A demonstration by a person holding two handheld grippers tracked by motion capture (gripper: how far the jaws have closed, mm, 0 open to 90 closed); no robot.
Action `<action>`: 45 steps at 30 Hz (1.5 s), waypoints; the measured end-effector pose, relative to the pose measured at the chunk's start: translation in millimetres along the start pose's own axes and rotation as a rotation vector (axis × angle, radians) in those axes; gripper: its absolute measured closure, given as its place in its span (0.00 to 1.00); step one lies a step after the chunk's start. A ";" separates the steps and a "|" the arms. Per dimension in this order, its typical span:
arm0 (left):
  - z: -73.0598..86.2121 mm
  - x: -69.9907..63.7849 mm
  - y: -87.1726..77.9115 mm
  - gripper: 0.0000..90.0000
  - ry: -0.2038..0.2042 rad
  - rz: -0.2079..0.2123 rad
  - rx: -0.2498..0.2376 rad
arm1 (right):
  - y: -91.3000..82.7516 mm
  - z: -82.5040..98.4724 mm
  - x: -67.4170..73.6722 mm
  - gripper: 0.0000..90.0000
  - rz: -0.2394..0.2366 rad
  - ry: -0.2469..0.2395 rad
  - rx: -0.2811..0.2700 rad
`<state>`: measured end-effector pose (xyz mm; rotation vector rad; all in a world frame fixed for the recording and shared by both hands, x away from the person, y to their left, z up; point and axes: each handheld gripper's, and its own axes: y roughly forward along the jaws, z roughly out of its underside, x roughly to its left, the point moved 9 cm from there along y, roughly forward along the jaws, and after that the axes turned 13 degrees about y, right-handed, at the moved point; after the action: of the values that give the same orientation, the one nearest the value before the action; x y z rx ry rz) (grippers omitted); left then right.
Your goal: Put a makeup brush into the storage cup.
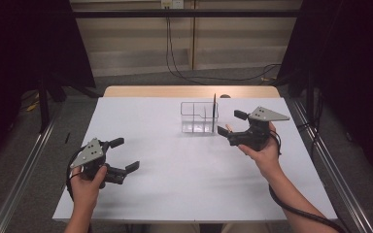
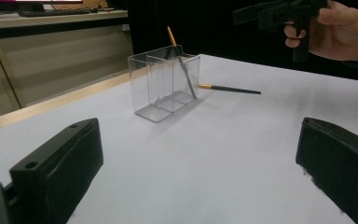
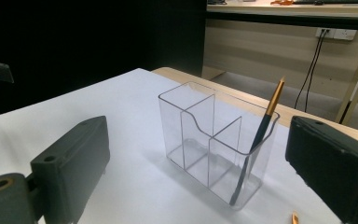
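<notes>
A clear plastic organizer (image 1: 199,116) with several compartments stands on the white table (image 1: 175,184), right of centre toward the back. A black pen with a gold end (image 1: 214,111) leans upright in its right-hand compartment. A second, similar pen (image 1: 226,128) lies flat on the table just right of the organizer. My right gripper (image 1: 230,123) hovers open over that lying pen, nothing between its jaws. My left gripper (image 1: 126,154) is open and empty near the front left. In the left gripper view the organizer (image 2: 165,84) and the lying pen (image 2: 230,88) are far ahead. The right gripper view has the organizer (image 3: 214,140) close.
A bare wooden strip (image 1: 189,91) runs along the table's far edge. Metal rails (image 1: 24,165) flank the table on both sides. Cables (image 1: 175,63) hang down the back wall to the floor.
</notes>
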<state>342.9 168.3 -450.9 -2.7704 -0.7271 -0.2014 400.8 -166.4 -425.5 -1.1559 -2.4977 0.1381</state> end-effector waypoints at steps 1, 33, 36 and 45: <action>-0.1 0.3 -0.2 0.01 0.002 -0.002 0.000 | -1.6 0.4 0.3 0.06 -0.003 -0.003 0.001; -1.8 0.0 0.1 0.01 0.008 -0.002 -0.004 | -56.5 22.0 -9.9 0.06 0.023 -0.001 -0.005; -2.1 -0.9 0.7 0.01 0.012 0.002 -0.002 | -61.3 23.2 -9.5 0.06 0.022 -0.005 -0.006; -1.8 -1.4 1.1 0.01 0.014 0.002 0.001 | -72.5 31.8 -10.5 0.06 0.028 -0.001 -0.001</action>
<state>342.1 166.2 -449.8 -2.7654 -0.7201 -0.2200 343.1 -219.6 -440.2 -1.1920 -2.4833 0.1457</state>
